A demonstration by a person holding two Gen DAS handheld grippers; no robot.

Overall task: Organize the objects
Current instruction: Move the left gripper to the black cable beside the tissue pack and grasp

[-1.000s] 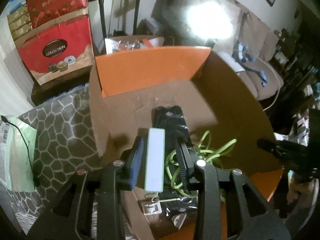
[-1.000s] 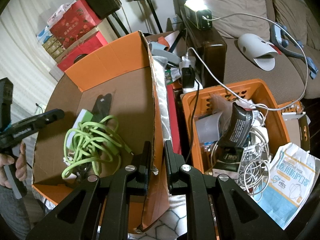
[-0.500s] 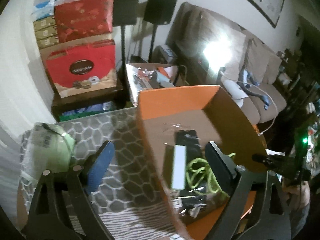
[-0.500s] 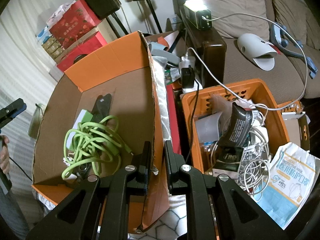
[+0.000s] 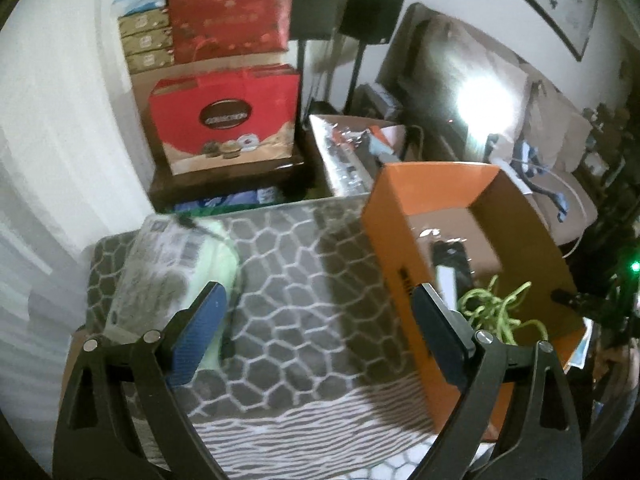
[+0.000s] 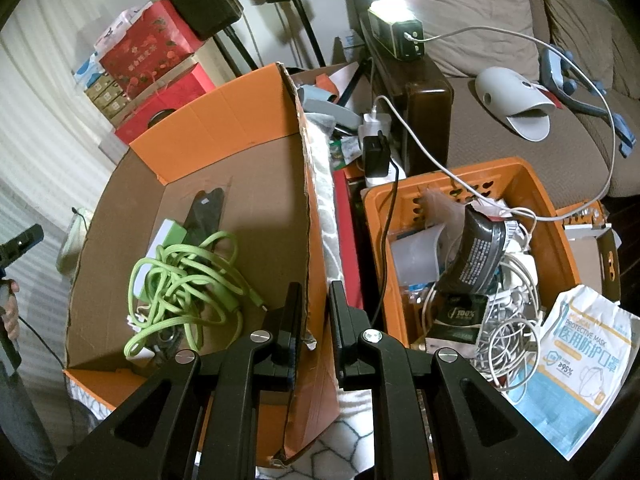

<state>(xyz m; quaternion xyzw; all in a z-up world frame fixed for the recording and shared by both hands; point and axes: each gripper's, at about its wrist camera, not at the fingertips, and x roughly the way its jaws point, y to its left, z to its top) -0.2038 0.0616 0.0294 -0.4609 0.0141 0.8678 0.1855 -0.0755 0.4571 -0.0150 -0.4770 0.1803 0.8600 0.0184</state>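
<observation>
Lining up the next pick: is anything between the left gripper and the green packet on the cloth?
No solid obstacle is visible. The left gripper is open over the cloth, and the packet lies just by its left finger. A black cable runs along the packet's near edge and could snag. The box stands off to the right.

My green cord (image 6: 184, 276) lies in a heap on a small white and green box (image 6: 166, 236), so I see only a corner of that box. The print on the pale green bag (image 5: 176, 272) is too blurry to read. The mask packet (image 6: 576, 364) hides its far corner behind the orange basket (image 6: 560, 236).
</observation>
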